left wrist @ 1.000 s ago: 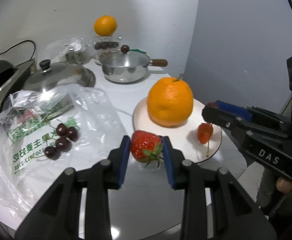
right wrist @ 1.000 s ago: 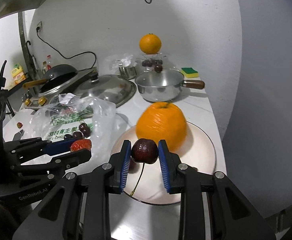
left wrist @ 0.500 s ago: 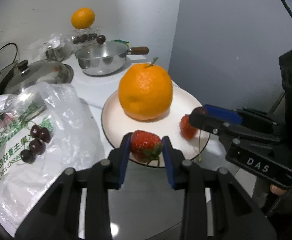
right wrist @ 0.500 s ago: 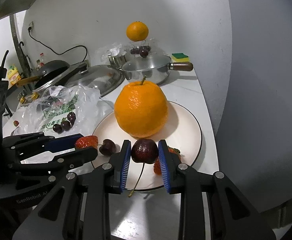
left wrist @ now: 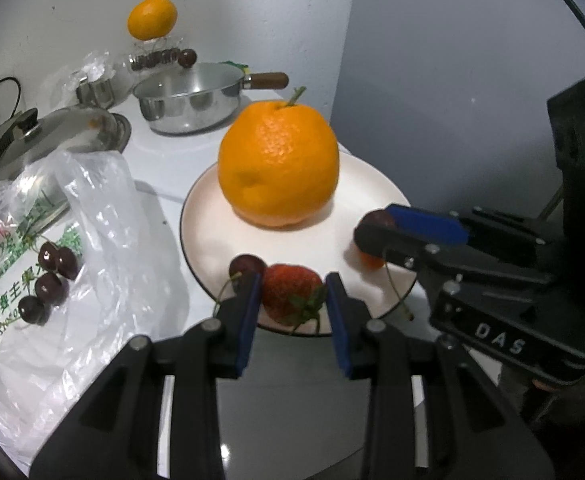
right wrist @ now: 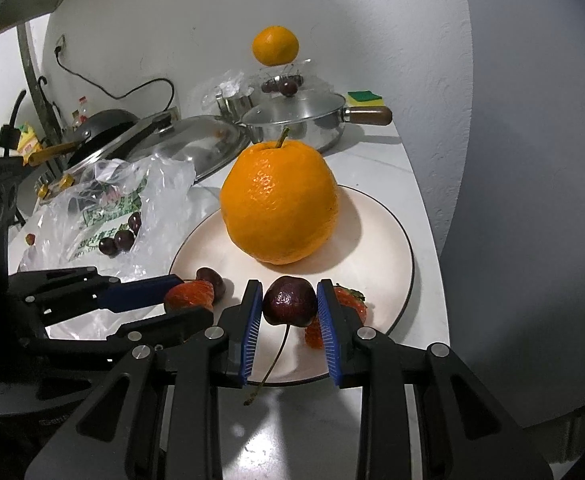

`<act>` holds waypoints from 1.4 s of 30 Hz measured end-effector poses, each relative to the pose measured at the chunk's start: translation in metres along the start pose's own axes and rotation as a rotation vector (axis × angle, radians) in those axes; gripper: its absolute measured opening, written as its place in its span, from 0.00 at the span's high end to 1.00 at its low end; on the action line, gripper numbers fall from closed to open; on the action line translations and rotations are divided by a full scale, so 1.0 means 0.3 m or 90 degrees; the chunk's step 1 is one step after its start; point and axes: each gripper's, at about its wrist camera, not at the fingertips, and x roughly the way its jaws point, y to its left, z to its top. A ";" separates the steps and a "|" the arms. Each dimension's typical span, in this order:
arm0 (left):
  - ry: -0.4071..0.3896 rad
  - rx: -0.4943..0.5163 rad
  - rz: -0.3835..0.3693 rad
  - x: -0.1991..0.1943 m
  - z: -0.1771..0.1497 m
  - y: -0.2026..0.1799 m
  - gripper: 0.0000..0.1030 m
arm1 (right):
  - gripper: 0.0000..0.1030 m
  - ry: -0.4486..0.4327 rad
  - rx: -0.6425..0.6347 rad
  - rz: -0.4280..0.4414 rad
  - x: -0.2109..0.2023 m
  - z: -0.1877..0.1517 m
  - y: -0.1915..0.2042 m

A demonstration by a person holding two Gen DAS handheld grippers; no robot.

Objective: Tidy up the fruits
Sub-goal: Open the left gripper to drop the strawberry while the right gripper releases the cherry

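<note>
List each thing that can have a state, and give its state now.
Left gripper: shut on a strawberry, over the plate's near rim.
Right gripper: shut on a cherry, stem hanging down.
Plate: holds a big orange, one loose cherry, one loose strawberry.
Bag: open, cherries lying on it.
Pan: lid on.

White letters "DAS" on side of right gripper (left wrist: 376,236) body, at 4 o'clock in left wrist view. Green Chinese characters plus string of digits on clear plastic bag (left wrist: 92,240), at 9 o'clock in left wrist view; digits partly creased, not fully legible. Same green print on bag at 10 o'clock in right wrist view, too small to read. Faint lettering on left gripper (right wrist: 190,300) body at 8 o'clock there, illegible.
</note>
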 end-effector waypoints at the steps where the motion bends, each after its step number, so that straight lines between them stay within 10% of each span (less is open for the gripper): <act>1: 0.001 0.000 0.000 0.002 0.000 0.001 0.67 | 0.71 0.001 -0.002 -0.001 0.005 0.000 0.003; 42: -0.031 -0.035 0.008 -0.123 -0.053 0.078 0.59 | 0.59 0.023 0.001 -0.028 0.011 -0.003 0.089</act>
